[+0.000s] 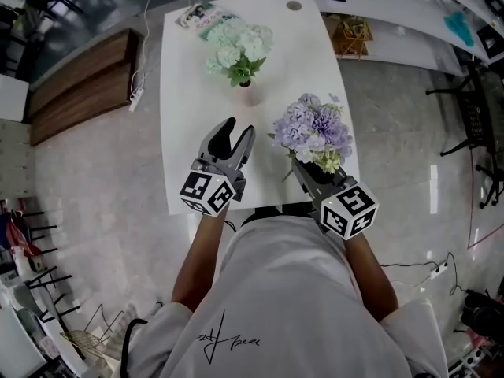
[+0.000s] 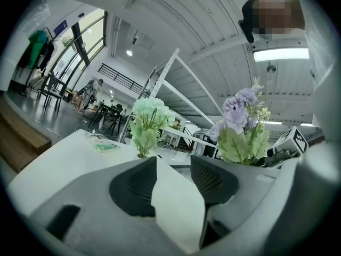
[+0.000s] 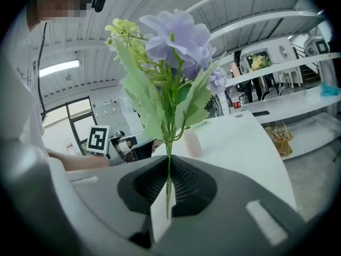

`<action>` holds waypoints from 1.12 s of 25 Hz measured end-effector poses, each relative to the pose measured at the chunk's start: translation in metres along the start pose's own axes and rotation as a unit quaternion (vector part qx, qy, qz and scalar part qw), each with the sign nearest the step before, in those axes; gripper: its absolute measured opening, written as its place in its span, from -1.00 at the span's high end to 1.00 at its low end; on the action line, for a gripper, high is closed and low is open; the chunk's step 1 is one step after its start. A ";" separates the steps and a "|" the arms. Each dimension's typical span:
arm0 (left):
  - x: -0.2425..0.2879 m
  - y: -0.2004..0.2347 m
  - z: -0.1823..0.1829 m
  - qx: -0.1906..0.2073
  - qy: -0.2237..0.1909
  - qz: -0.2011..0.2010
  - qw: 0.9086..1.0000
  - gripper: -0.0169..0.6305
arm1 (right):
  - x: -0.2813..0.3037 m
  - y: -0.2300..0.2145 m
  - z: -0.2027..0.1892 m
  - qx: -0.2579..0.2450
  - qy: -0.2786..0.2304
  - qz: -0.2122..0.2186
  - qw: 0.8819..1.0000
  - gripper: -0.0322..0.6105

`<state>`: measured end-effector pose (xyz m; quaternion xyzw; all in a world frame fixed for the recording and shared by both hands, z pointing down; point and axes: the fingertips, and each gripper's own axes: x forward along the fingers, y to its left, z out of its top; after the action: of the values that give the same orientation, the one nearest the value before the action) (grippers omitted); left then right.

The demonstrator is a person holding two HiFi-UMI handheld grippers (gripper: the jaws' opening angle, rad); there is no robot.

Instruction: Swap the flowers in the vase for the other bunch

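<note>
A bunch of pale green flowers (image 1: 239,47) stands in a small pink vase (image 1: 246,94) at the middle of the white table (image 1: 181,132). My left gripper (image 1: 240,128) hovers just short of the vase, a little to its left, open with nothing between its jaws (image 2: 173,167). The green flowers (image 2: 148,122) show straight ahead of it. My right gripper (image 1: 303,168) is shut on the thin stem (image 3: 169,180) of a purple bunch (image 1: 313,130), held upright over the table's near right part. The vase (image 3: 193,142) lies beyond it.
A printed packet (image 1: 201,14) lies at the table's far left corner, a small round disc (image 1: 294,5) near the far edge. A wooden bench (image 1: 79,77) stands on the floor to the left. A wicker basket (image 1: 350,31) sits beyond the table's right edge.
</note>
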<state>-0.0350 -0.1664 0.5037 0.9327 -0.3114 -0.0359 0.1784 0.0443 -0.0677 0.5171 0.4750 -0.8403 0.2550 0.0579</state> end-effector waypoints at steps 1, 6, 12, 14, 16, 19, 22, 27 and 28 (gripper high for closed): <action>-0.006 -0.002 -0.001 -0.001 0.000 0.000 1.000 0.37 | 0.000 0.004 0.000 0.002 -0.004 0.003 1.000 0.84; -0.031 -0.014 0.001 -0.005 -0.007 0.006 1.000 0.49 | -0.002 0.016 -0.001 0.010 -0.009 0.015 1.000 0.84; -0.057 -0.021 0.009 -0.001 -0.015 0.020 1.000 0.69 | -0.004 0.024 0.003 0.014 -0.012 0.024 1.000 0.84; -0.067 -0.021 0.010 -0.003 -0.018 0.027 0.999 0.74 | -0.003 0.025 0.003 0.013 -0.009 0.028 0.999 0.84; -0.077 -0.021 0.011 -0.002 -0.018 0.036 0.999 0.79 | -0.003 0.027 0.004 0.008 -0.004 0.032 0.999 0.84; -0.089 -0.019 0.016 -0.004 -0.023 0.055 0.998 0.92 | 0.000 0.031 0.013 0.000 0.000 0.039 0.999 0.84; -0.099 -0.026 0.023 -0.012 -0.029 0.059 0.998 0.96 | -0.001 0.037 0.022 -0.007 0.002 0.047 0.999 0.84; -0.104 -0.034 0.034 -0.002 -0.010 0.070 0.997 0.95 | 0.004 0.040 0.039 -0.023 0.006 0.060 0.998 0.84; -0.106 -0.034 0.034 -0.003 -0.003 0.073 0.997 0.96 | 0.005 0.041 0.041 -0.026 0.007 0.063 0.998 0.84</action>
<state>-0.1067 -0.0886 0.4553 0.9069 -0.3788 -0.0263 0.1824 0.0141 -0.0742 0.4684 0.4179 -0.8743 0.2396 0.0597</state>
